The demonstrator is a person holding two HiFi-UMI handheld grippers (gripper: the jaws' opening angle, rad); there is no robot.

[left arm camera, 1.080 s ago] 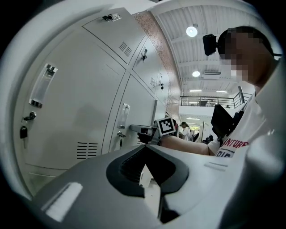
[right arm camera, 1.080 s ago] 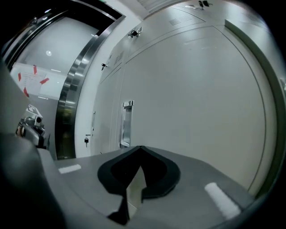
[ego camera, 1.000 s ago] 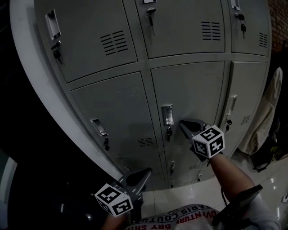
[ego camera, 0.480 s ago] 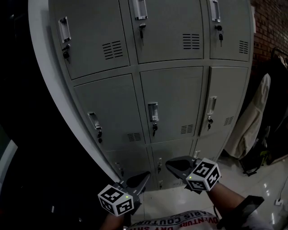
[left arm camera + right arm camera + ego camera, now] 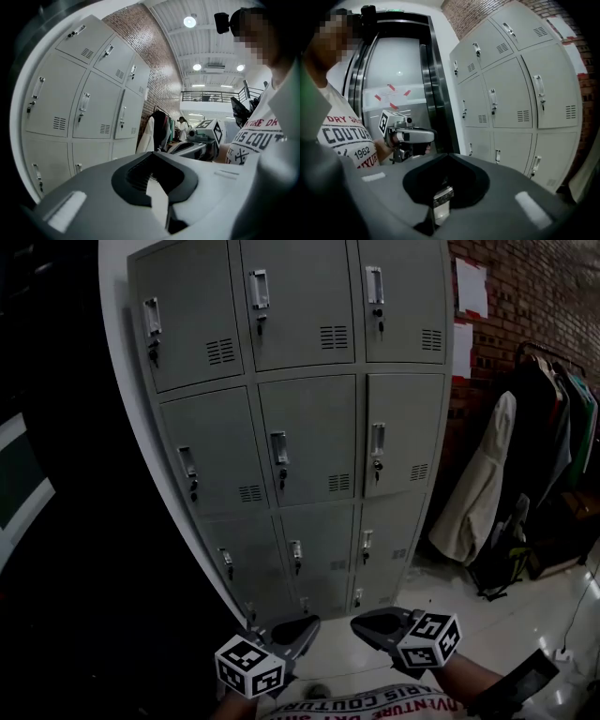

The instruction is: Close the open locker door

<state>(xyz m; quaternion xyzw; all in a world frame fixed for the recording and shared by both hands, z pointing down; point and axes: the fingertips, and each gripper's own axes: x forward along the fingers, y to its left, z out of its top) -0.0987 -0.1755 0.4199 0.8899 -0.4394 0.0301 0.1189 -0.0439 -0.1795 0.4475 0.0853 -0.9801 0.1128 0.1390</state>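
Observation:
The grey locker bank stands ahead in three rows of three doors, and every door looks flush with its frame. The middle-row right door lies shut with a key in its lock. My left gripper and right gripper hang low near my body, well short of the lockers, both shut on nothing. In the left gripper view the lockers fill the left and the right gripper shows beyond my jaws. The right gripper view has the lockers at right and the left gripper at left.
A brick wall with white sheets runs to the right of the lockers. Coats hang on a rack above a dark bag on the glossy floor. A steel lift door stands left of the lockers.
I have backed away from the lockers, so the whole bank now shows. My right gripper has dropped from beside the middle door's handle to low near my body; the left stayed low.

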